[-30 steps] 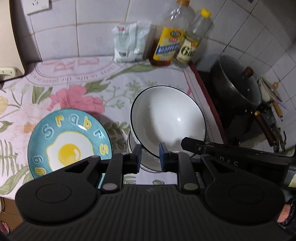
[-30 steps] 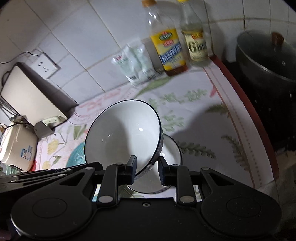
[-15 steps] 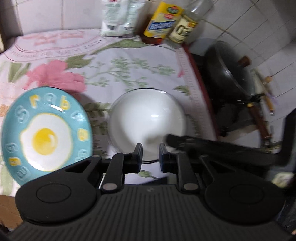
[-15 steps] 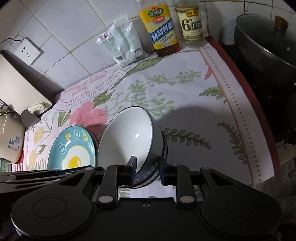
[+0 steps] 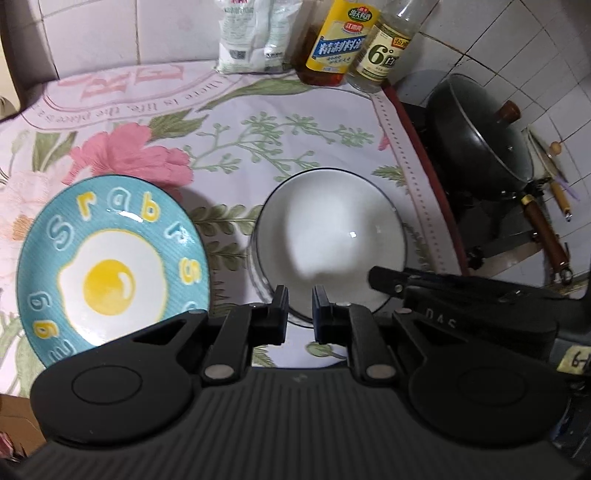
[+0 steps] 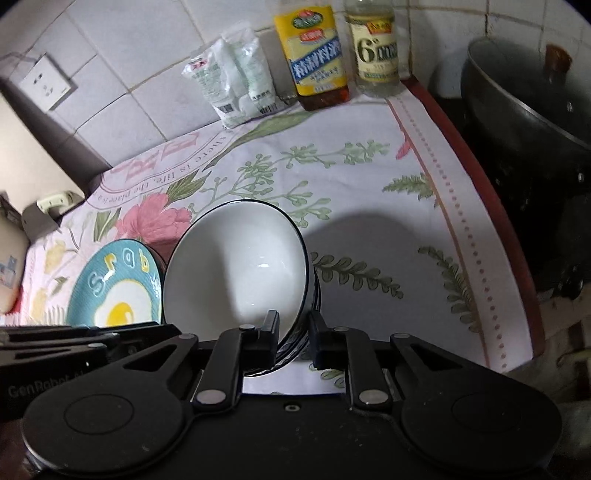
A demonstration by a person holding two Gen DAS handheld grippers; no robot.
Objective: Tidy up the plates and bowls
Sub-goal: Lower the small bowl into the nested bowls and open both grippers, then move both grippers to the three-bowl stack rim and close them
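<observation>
A white bowl with a dark rim [image 5: 328,240] [image 6: 240,266] sits nested on another bowl on the flowered cloth. My right gripper [image 6: 293,332] straddles its near rim; the jaws stand a little apart and I cannot tell whether they still press the rim. My left gripper [image 5: 299,310] hovers just short of the same bowl, its jaws narrowly apart with nothing between them. A blue plate with a fried-egg picture [image 5: 110,269] [image 6: 118,291] lies left of the bowls.
Two oil and vinegar bottles [image 5: 341,40] and white bags [image 5: 251,33] stand by the tiled wall. A black lidded wok [image 5: 480,136] sits on the stove to the right. A wall socket [image 6: 44,83] and an appliance are at the left.
My right gripper has lowered the white bowl from the air into the bowl beneath, where it now rests level. My left gripper has shifted slightly above the bowls.
</observation>
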